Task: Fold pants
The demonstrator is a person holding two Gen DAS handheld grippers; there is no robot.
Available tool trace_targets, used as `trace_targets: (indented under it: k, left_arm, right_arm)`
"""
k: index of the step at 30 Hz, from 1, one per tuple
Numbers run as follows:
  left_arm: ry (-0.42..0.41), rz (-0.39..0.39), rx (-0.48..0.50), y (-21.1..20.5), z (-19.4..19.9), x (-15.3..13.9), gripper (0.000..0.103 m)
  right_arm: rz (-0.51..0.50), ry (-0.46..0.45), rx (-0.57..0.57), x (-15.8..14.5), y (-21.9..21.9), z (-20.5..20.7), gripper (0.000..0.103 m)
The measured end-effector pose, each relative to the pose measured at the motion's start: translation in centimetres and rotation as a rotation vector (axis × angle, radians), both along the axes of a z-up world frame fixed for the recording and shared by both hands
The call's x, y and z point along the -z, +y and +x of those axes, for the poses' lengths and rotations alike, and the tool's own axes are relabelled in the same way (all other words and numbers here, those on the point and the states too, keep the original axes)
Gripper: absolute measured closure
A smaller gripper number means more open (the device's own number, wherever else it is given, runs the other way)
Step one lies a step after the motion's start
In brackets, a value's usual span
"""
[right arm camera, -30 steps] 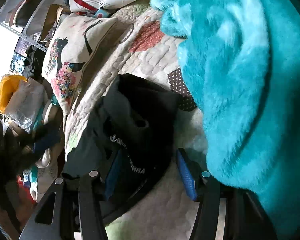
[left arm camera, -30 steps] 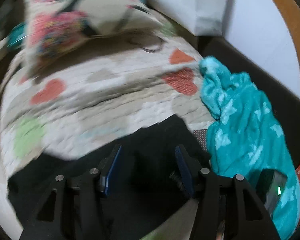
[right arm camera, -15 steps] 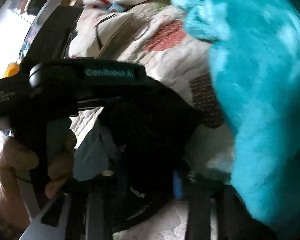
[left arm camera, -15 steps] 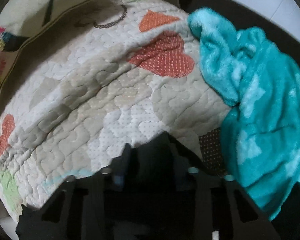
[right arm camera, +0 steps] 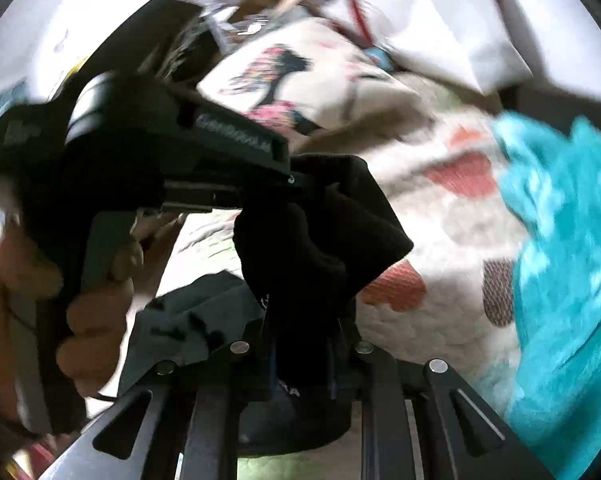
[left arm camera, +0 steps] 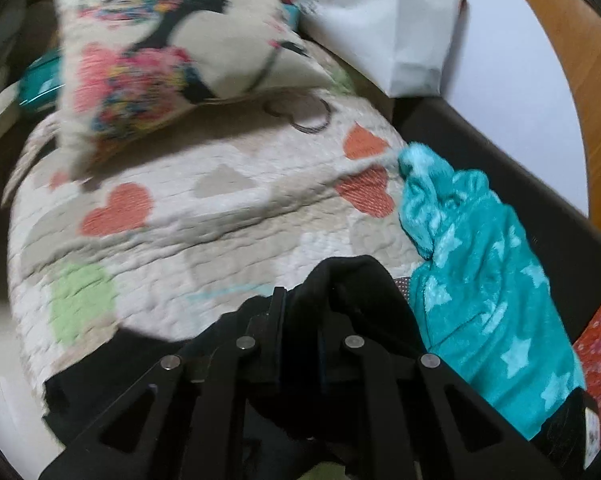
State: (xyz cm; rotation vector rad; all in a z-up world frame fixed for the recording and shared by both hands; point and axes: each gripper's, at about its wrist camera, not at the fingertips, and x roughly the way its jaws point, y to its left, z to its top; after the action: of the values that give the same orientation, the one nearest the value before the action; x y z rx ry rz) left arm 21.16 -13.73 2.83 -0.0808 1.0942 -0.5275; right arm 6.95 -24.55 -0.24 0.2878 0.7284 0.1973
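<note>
The black pants (left arm camera: 352, 280) lie bunched on a heart-patterned quilt (left arm camera: 220, 208). My left gripper (left arm camera: 300, 320) has a raised fold of them pinched between its fingers, and its jaws are still closing. In the right wrist view the pants (right arm camera: 332, 232) hang as a dark lump lifted off the quilt. My right gripper (right arm camera: 300, 360) grips their lower part near some white lettering, its jaws also closing on cloth. The left gripper (right arm camera: 296, 180), held by a hand (right arm camera: 96, 320), pinches the top of the same lump.
A teal fleece with pale stars (left arm camera: 480, 280) is heaped to the right of the pants. A flower-print cushion (left arm camera: 172, 52) and a white bag (left arm camera: 380, 20) sit at the far end of the quilt. A dark frame edge (left arm camera: 500, 172) borders the right side.
Both grippers went from open to closed on the black pants. Both have risen, pulling the cloth up off the quilt. The right gripper's view has rolled.
</note>
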Motion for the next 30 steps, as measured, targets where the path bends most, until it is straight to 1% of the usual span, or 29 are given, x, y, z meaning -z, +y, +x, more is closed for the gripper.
trace_targets:
  k: [1, 5, 11, 13, 17, 23, 25, 26, 27, 28, 30]
  left_arm:
    - [-0.003, -0.006, -0.015, 1.3, -0.5, -0.4, 0.091]
    - [-0.009, -0.044, -0.087, 6.1, -2.0, -1.3, 0.091]
    - [0.005, -0.123, -0.210, 12.9, -4.2, -1.1, 0.091]
    - [0.021, -0.155, -0.251, 15.0, -4.7, -0.4, 0.091]
    - [0.063, -0.233, -0.345, 19.7, -6.0, 1.9, 0.091]
    - [0.135, -0.332, -0.485, 25.6, -7.3, 6.4, 0.091]
    - [0.158, -0.348, -0.522, 27.0, -7.4, 7.7, 0.091]
    - [0.176, -0.366, -0.542, 27.7, -7.4, 8.5, 0.091]
    - [0.189, -0.381, -0.557, 28.3, -7.4, 9.0, 0.087]
    - [0.200, -0.393, -0.573, 28.8, -7.5, 9.5, 0.083]
    - [0.226, -0.398, -0.603, 29.6, -7.6, 10.4, 0.057]
  right_arm:
    - [-0.032, -0.017, -0.028, -0.4, 1.2, -0.7, 0.083]
    - [-0.086, -0.047, -0.103, -1.1, 4.7, -1.2, 0.083]
    - [-0.155, -0.078, -0.214, -1.6, 10.0, -2.6, 0.083]
    - [-0.178, -0.082, -0.253, -1.6, 11.8, -2.9, 0.083]
    - [-0.277, -0.100, -0.339, -0.5, 16.0, -3.7, 0.083]
    - [-0.412, -0.113, -0.454, 2.0, 21.5, -4.9, 0.083]
    - [-0.461, -0.118, -0.486, 3.0, 22.8, -5.3, 0.083]
    - [-0.495, -0.119, -0.505, 3.7, 23.5, -5.5, 0.079]
    - [-0.509, -0.121, -0.515, 4.1, 23.8, -5.7, 0.072]
    - [-0.523, -0.129, -0.528, 4.7, 24.1, -6.0, 0.070]
    - [-0.527, -0.130, -0.551, 5.2, 24.3, -6.3, 0.046]
